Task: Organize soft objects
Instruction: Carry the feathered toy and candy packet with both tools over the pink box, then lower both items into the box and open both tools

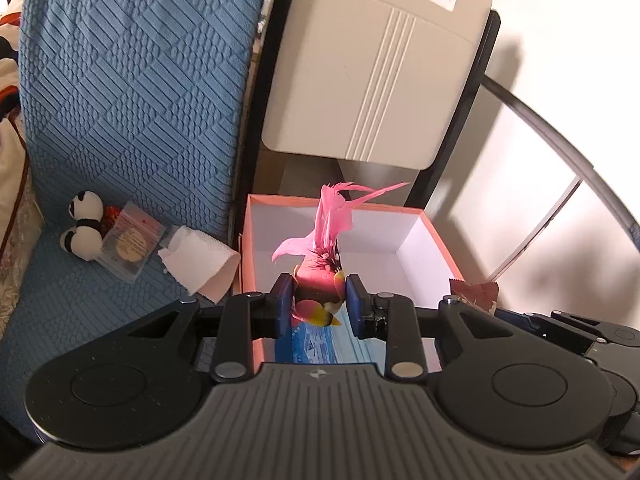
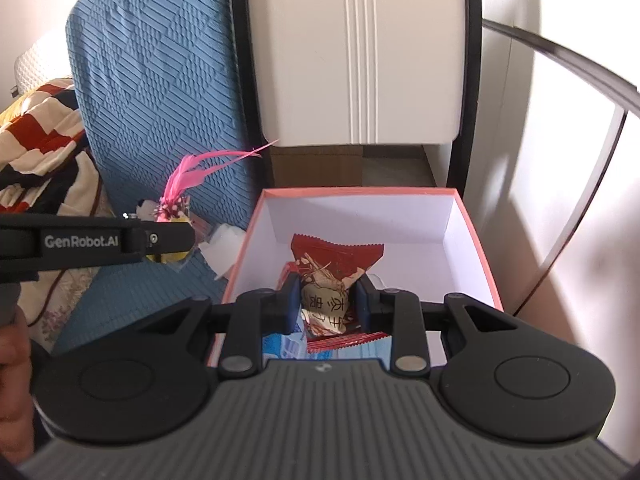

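You are holding a pink feathered toy bird (image 1: 318, 280) clamped between the blue pads of your left gripper (image 1: 317, 300), its tail feathers fanning upward; the bird is hanging over the near left part of an open pink-rimmed box (image 1: 436, 240) with white inner walls. Your right gripper (image 2: 327, 300) is pinching a red-and-tan snack packet (image 2: 332, 276) printed with characters, the pads pressing on both of its sides, and it is hovering above the same box (image 2: 476, 248); the packet is sitting over the middle of the opening.

Inside the box, a blue-and-white flat packet (image 2: 288, 346) is lying on the floor near the front wall, and a red wrapper edge (image 2: 348, 340) is showing beside it under the held snack; the far half of the box floor is showing white.

To the left of the box, on the blue quilted cover (image 1: 132, 80), a small panda plush (image 1: 82, 226) is resting against a clear packet holding a round gold disc (image 1: 130, 242); a crumpled white tissue (image 1: 198, 258) is lying just beside the box wall. Behind the box, a beige plastic panel (image 1: 376, 76) is standing upright in a dark frame; your hand (image 2: 14, 380) is showing at the left edge of the right wrist view.
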Motion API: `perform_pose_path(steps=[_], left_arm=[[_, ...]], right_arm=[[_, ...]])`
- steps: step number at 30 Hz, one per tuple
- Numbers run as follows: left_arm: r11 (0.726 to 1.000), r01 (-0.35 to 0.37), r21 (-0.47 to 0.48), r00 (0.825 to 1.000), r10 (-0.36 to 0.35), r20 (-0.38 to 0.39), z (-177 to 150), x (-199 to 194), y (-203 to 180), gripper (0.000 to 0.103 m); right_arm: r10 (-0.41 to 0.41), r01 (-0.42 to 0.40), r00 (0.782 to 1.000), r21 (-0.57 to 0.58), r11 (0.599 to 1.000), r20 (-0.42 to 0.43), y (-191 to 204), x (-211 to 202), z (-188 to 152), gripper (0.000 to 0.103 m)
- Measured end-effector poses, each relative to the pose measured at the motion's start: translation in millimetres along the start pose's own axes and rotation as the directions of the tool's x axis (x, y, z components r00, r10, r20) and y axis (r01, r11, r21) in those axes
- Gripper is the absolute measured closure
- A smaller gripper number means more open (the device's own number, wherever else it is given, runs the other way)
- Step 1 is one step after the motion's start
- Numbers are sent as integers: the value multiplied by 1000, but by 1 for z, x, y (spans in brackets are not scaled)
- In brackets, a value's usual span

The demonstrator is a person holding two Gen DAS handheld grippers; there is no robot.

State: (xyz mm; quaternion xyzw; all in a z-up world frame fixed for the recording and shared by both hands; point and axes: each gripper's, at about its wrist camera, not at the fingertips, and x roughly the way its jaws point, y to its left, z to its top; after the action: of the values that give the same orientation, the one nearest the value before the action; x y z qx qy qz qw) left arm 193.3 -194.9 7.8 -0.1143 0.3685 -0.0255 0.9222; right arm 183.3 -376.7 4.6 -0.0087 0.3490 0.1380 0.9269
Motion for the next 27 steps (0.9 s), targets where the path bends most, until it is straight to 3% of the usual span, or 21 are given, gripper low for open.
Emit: perform_pose_path(steps=[16, 27], left_arm=[[999, -16, 43, 995, 20, -103, -22, 74, -27, 70], [997, -37, 65, 985, 47, -164, -34, 101, -30, 70]], right_arm=[[31, -19, 994, 109, 994, -108, -60, 44, -28, 71], [20, 1, 985, 122, 993, -171, -75, 79, -47, 71]])
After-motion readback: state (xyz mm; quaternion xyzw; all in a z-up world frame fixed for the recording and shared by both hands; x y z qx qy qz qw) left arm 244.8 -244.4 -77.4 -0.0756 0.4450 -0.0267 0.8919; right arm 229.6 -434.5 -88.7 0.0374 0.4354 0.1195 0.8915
